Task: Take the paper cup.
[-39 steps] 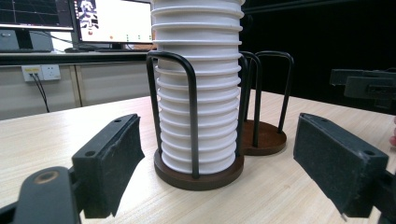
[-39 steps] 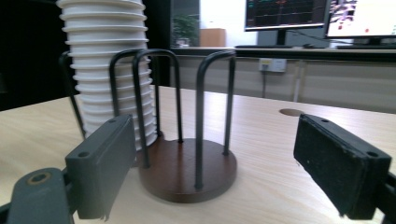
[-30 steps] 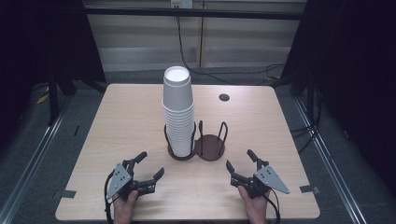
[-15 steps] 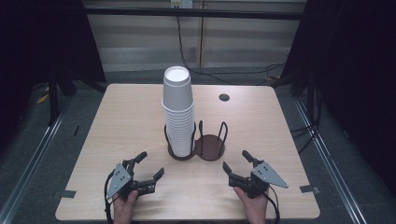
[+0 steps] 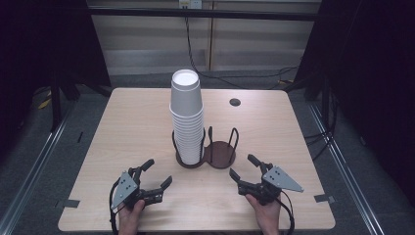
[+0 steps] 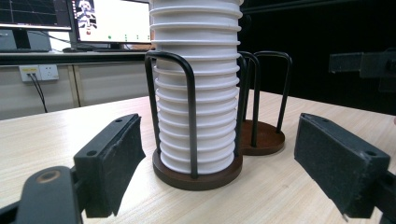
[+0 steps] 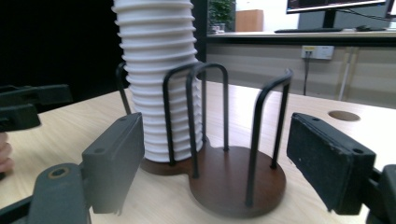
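White foam cups (image 5: pixel 186 115), nested into one tall ribbed stack, stood upright at the middle of the pale wooden table (image 5: pixel 122 127), seated in the left ring of a dark brown double cup holder with black wire hoops (image 5: pixel 205 152). The stack's long axis ran straight up, well above the hoops. The holder's right ring (image 5: pixel 219 152) sat bare, nothing in it.

Down at the near edge, the left gripper (image 5: pixel 155 177) waited at about seven o'clock from the stack, jaws spread wide, nothing between them. The stack lay toward one o'clock from it; in the left gripper view the cups (image 6: pixel 196 88) rose dead ahead between the two black pads.

The right gripper (image 5: pixel 244 169) sat at about four o'clock from the holder, jaws likewise parted and empty. Its own view looked onto the bare brown disc (image 7: pixel 236 179) with the stack (image 7: pixel 161 74) just behind and left.

Both looked about equally near; I'd say the left lined up better on the stack, the right on the vacant ring. Any lift would have to go straight up to clear the hoops.
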A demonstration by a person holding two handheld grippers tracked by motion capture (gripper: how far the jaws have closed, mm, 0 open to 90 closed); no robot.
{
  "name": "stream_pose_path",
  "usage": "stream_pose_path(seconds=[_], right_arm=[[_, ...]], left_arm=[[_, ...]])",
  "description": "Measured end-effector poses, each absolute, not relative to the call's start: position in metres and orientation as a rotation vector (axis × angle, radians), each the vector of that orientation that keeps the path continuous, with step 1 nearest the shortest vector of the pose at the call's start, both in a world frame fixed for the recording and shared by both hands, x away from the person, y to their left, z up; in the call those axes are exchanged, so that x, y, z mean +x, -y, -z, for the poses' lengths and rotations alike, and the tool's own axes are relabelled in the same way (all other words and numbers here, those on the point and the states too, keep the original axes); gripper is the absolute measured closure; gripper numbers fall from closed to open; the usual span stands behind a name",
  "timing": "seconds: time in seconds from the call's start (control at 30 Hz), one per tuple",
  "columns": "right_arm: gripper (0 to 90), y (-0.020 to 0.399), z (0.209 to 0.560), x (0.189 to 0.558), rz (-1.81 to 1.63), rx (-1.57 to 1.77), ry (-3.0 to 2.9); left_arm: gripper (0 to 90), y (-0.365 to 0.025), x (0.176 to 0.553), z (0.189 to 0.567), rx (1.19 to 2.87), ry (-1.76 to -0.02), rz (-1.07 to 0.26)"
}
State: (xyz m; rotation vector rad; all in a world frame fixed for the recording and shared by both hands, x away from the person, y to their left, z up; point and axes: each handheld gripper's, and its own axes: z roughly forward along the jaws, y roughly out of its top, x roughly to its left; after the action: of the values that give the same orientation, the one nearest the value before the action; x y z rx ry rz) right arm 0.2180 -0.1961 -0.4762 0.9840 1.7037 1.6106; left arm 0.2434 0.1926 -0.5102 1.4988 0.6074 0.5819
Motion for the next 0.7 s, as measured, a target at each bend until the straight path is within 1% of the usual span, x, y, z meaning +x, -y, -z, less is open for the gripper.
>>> stream_pose_path(seconds=[0.13, 0.27, 0.57, 0.63, 0.7], right_arm=[[18.9, 0.192, 0.467, 0.223, -1.609, 0.973, -1.733], [21.4, 0.187, 0.460, 0.226, -1.606, 0.950, -1.771], [22.5, 0.176, 0.443, 0.232, -1.616, 0.916, -1.818], [24.9, 0.174, 0.439, 0.233, -1.627, 0.915, -1.836], [24.9, 0.173, 0.436, 0.234, -1.622, 0.900, -1.822]], left_arm=[[15.5, -0.193, 0.243, 0.510, 1.499, -0.607, -0.582], [15.5, -0.193, 0.244, 0.510, 1.504, -0.605, -0.585], [15.5, -0.193, 0.243, 0.510, 1.499, -0.607, -0.582], [15.5, -0.193, 0.244, 0.510, 1.504, -0.604, -0.590], [15.6, -0.193, 0.244, 0.510, 1.507, -0.603, -0.592]])
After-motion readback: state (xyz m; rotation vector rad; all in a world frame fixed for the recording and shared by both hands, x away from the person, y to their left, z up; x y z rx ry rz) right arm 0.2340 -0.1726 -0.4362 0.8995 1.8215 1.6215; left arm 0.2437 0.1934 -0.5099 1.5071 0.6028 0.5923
